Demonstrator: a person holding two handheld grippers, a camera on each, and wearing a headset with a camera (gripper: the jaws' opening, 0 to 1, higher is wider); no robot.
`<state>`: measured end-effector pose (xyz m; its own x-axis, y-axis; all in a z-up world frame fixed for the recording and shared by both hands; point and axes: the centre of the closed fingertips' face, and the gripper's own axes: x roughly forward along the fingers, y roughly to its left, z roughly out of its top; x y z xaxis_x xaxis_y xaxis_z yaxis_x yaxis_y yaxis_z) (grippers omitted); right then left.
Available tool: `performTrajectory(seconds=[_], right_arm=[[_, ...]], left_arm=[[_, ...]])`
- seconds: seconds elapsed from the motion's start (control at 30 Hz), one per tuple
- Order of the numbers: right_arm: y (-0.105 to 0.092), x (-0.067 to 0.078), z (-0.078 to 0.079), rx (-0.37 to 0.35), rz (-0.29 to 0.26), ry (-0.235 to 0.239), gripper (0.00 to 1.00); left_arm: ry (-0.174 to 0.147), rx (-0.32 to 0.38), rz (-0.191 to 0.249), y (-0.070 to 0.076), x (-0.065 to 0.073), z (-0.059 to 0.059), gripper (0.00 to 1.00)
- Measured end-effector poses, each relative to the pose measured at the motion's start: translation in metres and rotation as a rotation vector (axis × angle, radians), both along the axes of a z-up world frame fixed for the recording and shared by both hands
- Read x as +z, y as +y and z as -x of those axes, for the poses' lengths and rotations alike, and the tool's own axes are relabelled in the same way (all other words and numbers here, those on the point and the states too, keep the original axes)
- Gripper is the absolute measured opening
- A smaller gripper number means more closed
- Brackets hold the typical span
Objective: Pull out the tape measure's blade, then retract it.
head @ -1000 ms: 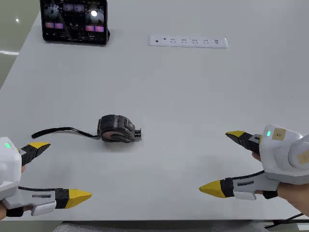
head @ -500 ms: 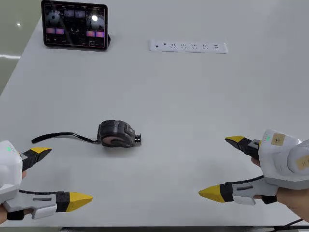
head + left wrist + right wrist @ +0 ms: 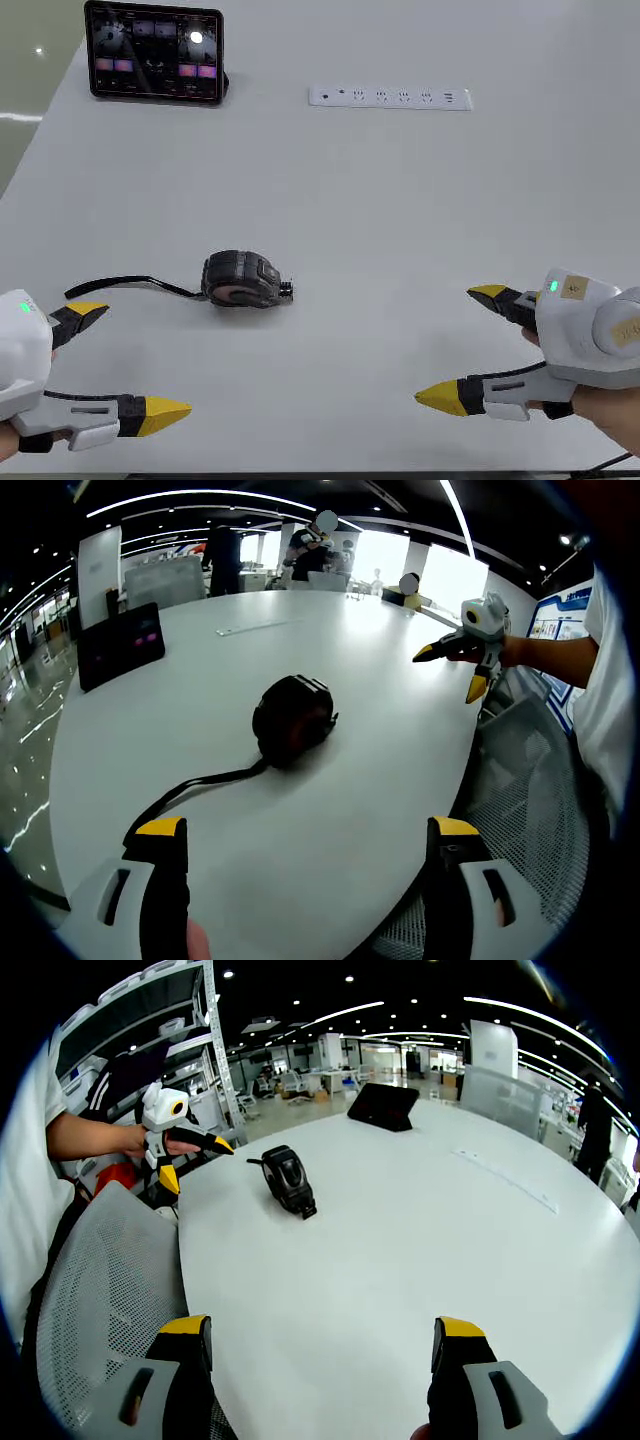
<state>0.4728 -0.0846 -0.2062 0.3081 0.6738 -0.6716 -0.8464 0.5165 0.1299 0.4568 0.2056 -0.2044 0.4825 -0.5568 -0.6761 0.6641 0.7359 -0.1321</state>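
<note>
From the head view, the dark rounded rubber-cased tape measure (image 3: 243,279) lies on the white surface (image 3: 400,220), black strap (image 3: 125,279) trailing left, blade in; left tool (image 3: 140,358) and right tool (image 3: 448,345) hover low either side, both spread wide, empty. Left gripper view: case dead ahead, so I'd pin that first. Right gripper view: hook end faces this tool, best pinched squarely

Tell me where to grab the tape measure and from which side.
Probably the left gripper across the rounded case of the tape measure, coming from the strap side; the blade tip points toward the right gripper, free to pinch.
</note>
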Motion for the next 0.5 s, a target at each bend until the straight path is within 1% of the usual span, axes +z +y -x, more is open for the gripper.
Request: performTrajectory(seconds=[0.13, 0.2, 0.3, 0.5], right_arm=[[-0.001, -0.001, -0.002, 0.0, 0.007, -0.011, 0.9], [-0.001, -0.002, -0.003, -0.003, 0.008, -0.013, 0.89], [-0.002, -0.003, -0.004, -0.003, 0.011, -0.012, 0.88], [-0.002, -0.002, -0.008, 0.001, 0.009, -0.018, 0.89]], left_arm=[[-0.002, -0.002, -0.006, 0.001, -0.001, -0.003, 0.97], [0.0, -0.001, -0.002, 0.001, -0.001, -0.004, 0.96], [-0.001, -0.003, -0.007, 0.002, -0.002, -0.007, 0.95], [0.005, -0.021, -0.007, 0.0, -0.004, -0.014, 0.94]])
